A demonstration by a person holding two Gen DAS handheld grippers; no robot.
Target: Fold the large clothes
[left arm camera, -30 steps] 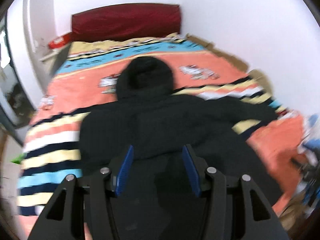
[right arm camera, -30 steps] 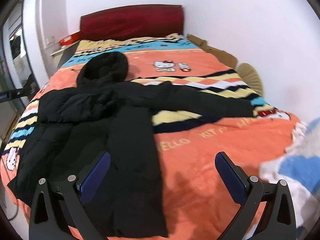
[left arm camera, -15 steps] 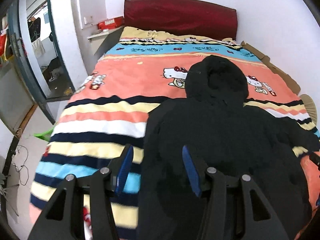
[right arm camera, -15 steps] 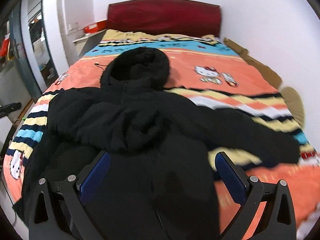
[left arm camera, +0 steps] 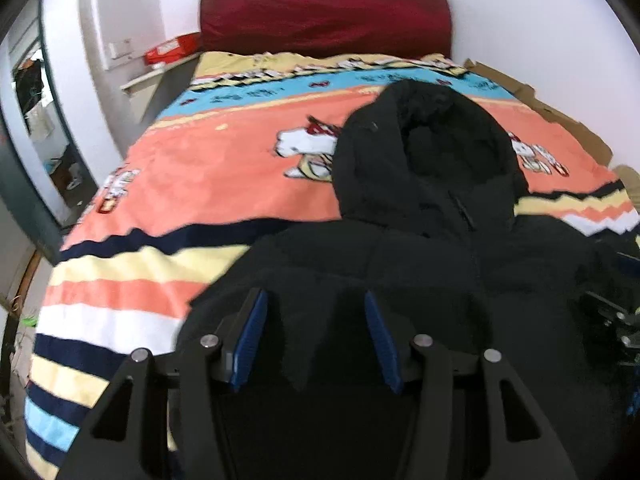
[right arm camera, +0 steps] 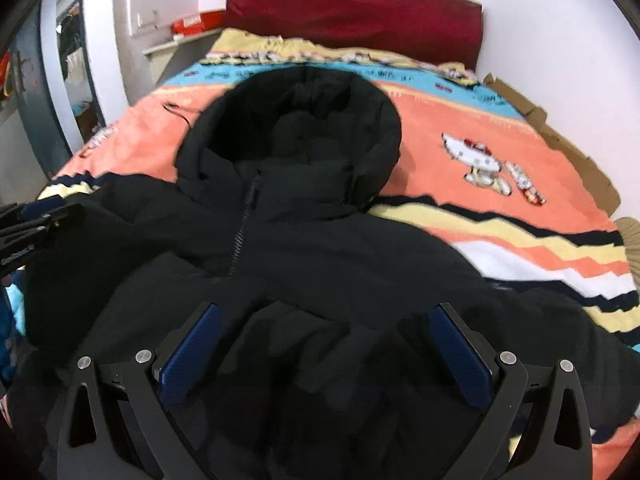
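1. Both cameras have swung in closer since a second ago, so the coat now fills way more of each view.
2. Left wrist: left gripper (left arm camera: 312, 336) sits partly open over one puffy black coat (left arm camera: 420, 264), nothing visibly pinched; round hood (left arm camera: 424, 152) points at the maroon padded headboard (left arm camera: 324, 16); fleecy striped cartoon blanket (left arm camera: 208, 172) underneath.
3. Right wrist: right gripper (right arm camera: 326, 344) spread wide, blue ribbed pads (right arm camera: 188, 356) empty; coat's zipper (right arm camera: 240, 232) runs down the middle; it's blurry.

black hooded jacket (right arm camera: 304, 248) | front up (zipped) | hood toward headboard | on bed
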